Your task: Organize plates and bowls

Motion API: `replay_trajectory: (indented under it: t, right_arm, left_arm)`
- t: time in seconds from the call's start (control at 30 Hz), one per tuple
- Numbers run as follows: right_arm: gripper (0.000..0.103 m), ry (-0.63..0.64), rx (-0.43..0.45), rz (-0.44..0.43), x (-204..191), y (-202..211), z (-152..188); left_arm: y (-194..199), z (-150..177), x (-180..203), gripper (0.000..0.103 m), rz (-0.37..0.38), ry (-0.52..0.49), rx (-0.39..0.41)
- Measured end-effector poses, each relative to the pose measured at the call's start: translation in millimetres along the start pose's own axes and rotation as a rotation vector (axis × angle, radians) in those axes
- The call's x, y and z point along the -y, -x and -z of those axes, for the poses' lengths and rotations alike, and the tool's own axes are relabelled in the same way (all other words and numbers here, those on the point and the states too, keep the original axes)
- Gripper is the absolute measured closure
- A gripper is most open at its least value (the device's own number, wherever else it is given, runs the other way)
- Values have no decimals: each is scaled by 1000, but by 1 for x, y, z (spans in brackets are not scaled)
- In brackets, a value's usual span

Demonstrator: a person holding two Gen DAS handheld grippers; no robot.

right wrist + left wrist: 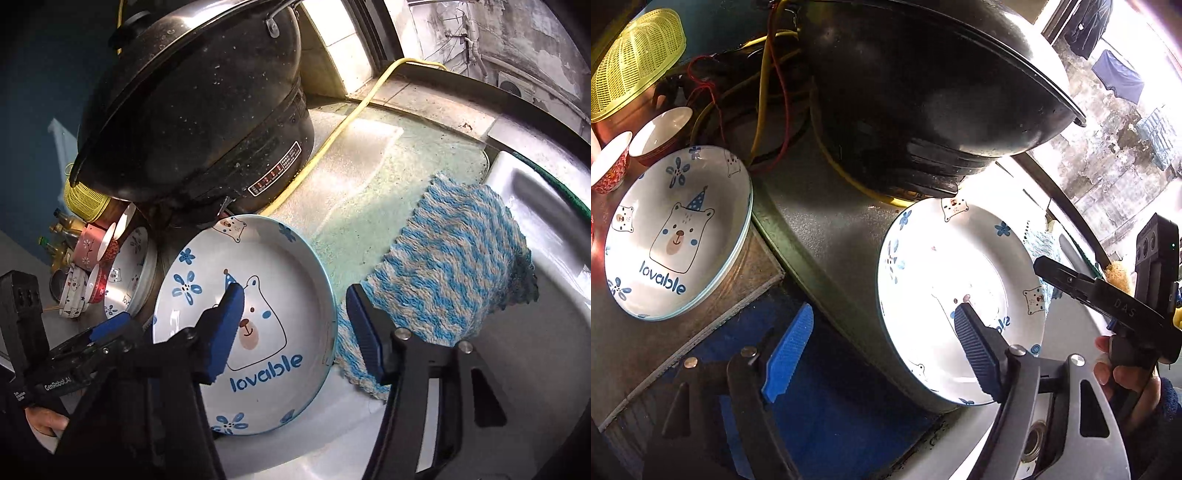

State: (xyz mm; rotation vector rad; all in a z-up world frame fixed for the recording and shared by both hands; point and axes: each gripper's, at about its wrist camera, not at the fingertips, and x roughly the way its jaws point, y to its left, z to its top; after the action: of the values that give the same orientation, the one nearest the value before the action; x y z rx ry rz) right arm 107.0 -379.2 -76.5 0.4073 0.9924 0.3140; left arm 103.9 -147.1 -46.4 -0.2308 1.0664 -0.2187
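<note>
A white bear-print "lovable" plate (pixel 266 295) lies on the counter by the sink, in front of a black cooker; it also shows in the left wrist view (pixel 938 280). My right gripper (pixel 295 325) is open, with one finger over the plate's inside and the other outside its right rim. My left gripper (pixel 882 350) is open, its right finger over the plate's near part and its left finger off it. A second matching plate (pixel 676 229) sits to the left, also in the right wrist view (pixel 129 273). Small red bowls (pixel 613 162) stand behind it.
A big black cooker with lid (pixel 923 92) stands behind the plates, with yellow and red cables (pixel 764 92). A blue-striped cloth (pixel 450 266) hangs over the steel sink's edge (pixel 535 184). A yellow basket (pixel 631 62) is at far left.
</note>
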Motion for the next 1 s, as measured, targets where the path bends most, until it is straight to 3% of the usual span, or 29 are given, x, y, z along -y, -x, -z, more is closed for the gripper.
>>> replay_trajectory:
  t: [0.03, 0.1, 0.23, 0.43, 1.0]
  right_arm:
    - [55, -7, -8, -1, 3, -3, -1]
    - [61, -21, -22, -11, 9, -9, 0]
    - [77, -30, -50, -31, 15, -19, 0]
    - [89, -23, -77, -36, 18, -28, 2]
    - [92, 1, -69, -1, 2, -12, 17]
  left_arm:
    - [-4, 0, -1, 39, 0, 11, -13]
    - [-13, -1, -5, 49, 0, 35, -42]
    - [-28, -3, -11, 64, 10, 72, -80]
    - [-42, -7, -1, 89, 26, 31, -122]
    - [-23, 2, 2, 92, 13, -11, -121]
